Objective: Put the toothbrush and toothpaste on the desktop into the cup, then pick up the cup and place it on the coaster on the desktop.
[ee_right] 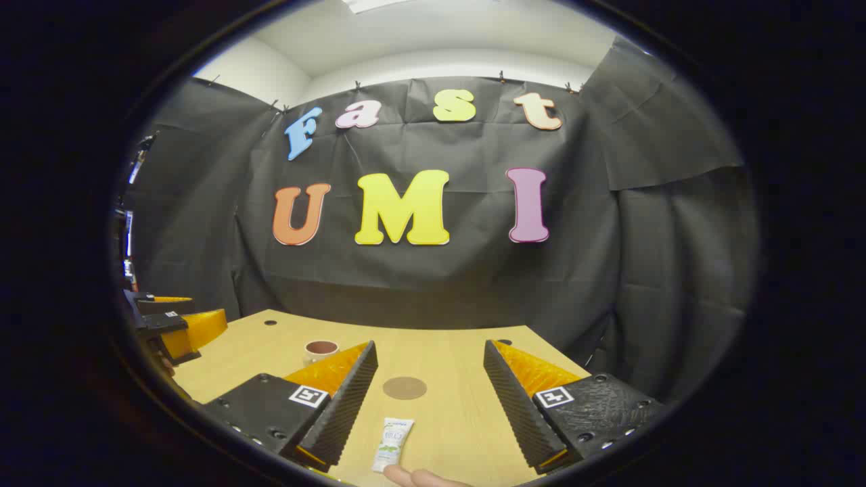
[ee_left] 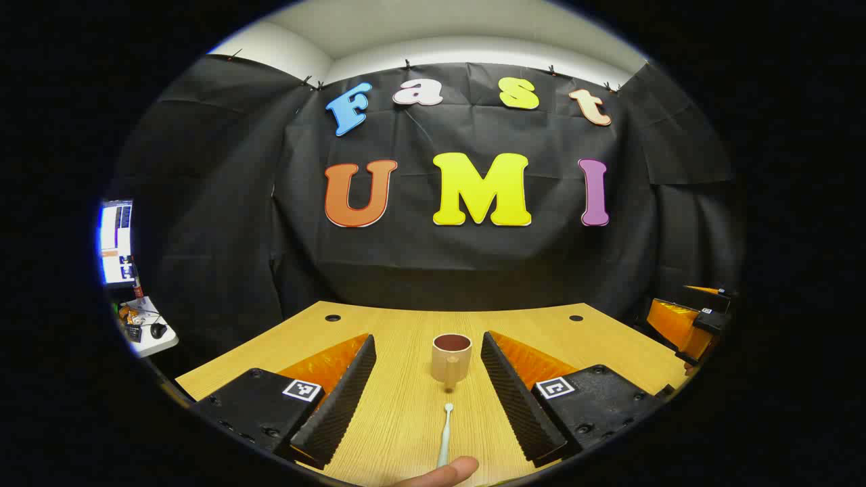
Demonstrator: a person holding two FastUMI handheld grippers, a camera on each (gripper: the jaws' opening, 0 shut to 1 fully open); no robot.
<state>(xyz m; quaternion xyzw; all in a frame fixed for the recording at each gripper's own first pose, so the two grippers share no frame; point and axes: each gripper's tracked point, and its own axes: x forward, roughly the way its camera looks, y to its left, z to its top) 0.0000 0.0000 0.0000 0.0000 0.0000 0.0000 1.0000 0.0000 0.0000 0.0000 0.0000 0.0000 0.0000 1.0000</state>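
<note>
On the wooden desktop (ee_left: 406,419) stands a tan cup (ee_left: 451,360) with a dark inside, straight ahead of my left gripper (ee_left: 433,399), which is open. A pale toothbrush (ee_left: 444,436) lies between its fingers, pointing toward the cup, apart from both. In the right gripper view my right gripper (ee_right: 429,399) is open too. A white toothpaste tube (ee_right: 392,444) lies near its left finger, untouched. A round brown coaster (ee_right: 404,387) lies flat beyond the tube. The cup (ee_right: 321,350) shows at the left there.
A fingertip (ee_left: 446,472) shows at the bottom edge by the toothbrush, another fingertip (ee_right: 423,479) near the tube. The other gripper (ee_left: 687,325) shows at the far right, and the other gripper (ee_right: 172,325) at the far left. A side table with a monitor (ee_left: 116,242) stands left.
</note>
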